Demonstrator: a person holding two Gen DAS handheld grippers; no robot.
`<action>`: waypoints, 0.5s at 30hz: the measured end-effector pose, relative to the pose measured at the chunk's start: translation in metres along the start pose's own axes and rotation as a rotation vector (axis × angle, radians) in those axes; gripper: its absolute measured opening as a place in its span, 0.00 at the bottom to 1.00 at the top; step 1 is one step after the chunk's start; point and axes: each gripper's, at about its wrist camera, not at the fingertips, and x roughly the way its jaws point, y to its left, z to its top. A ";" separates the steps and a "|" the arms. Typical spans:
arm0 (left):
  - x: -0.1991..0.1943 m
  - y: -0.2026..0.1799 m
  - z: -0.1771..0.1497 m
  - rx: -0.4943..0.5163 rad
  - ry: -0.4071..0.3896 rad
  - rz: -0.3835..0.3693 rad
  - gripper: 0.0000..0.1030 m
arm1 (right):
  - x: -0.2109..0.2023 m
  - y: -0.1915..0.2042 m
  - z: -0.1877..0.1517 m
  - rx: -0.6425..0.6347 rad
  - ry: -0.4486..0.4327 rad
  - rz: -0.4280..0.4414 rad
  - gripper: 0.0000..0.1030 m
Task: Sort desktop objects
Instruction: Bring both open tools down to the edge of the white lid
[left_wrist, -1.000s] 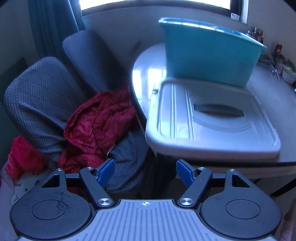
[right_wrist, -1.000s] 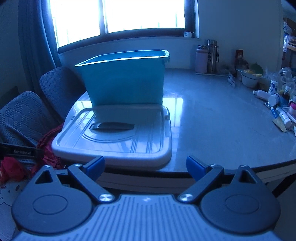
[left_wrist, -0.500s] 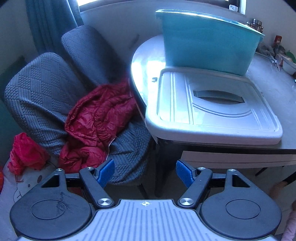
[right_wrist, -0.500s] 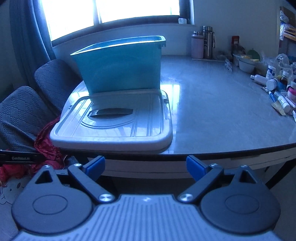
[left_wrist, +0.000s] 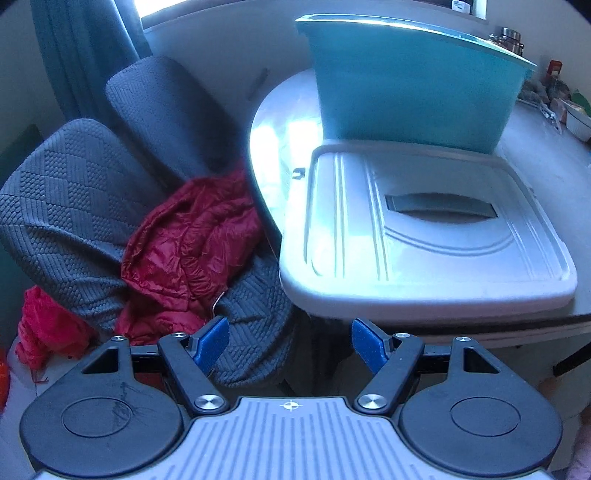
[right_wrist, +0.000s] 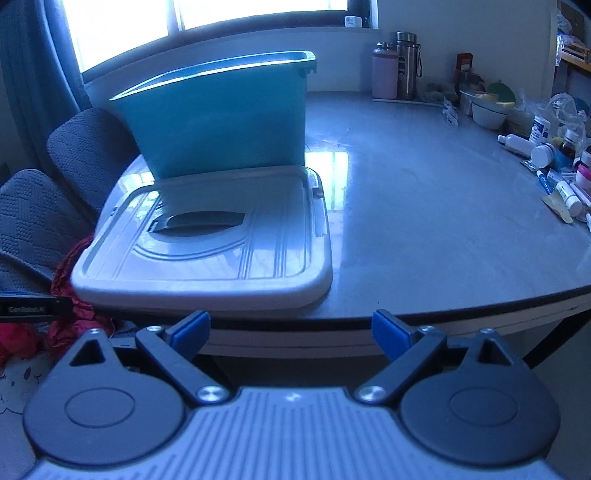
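Teal bin (right_wrist: 221, 118) stands upright at table (right_wrist: 424, 221) left end, pale grey lid (right_wrist: 207, 254) flat before it, dark handle recess on top. My left tool (left_wrist: 290, 345) and right tool (right_wrist: 291, 332) both gape, empty.

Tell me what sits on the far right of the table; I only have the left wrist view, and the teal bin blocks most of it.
Observer: A cluster of small bottles and tubes lies along the right edge of the table.
Operator: Anything standing at the back?
Observer: Two flasks, a pink flask and a steel flask, stand upright by the wall, right of the teal bin.
Operator: Is the right hand-held gripper holding something?
Observer: No. The right hand-held gripper is open and empty, short of the table's near edge.
Operator: And the grey lid?
Observer: The grey lid lies flat, its right rim with bare tabletop beside it.
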 end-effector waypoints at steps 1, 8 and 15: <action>0.003 0.002 0.003 -0.003 0.004 -0.001 0.73 | 0.004 0.000 0.002 0.009 0.006 -0.009 0.92; 0.026 0.021 0.026 -0.048 0.039 0.005 0.73 | 0.030 -0.002 0.019 0.031 0.042 -0.016 0.92; 0.049 0.016 0.045 -0.042 0.070 -0.007 0.73 | 0.058 -0.003 0.043 0.019 0.064 -0.019 0.92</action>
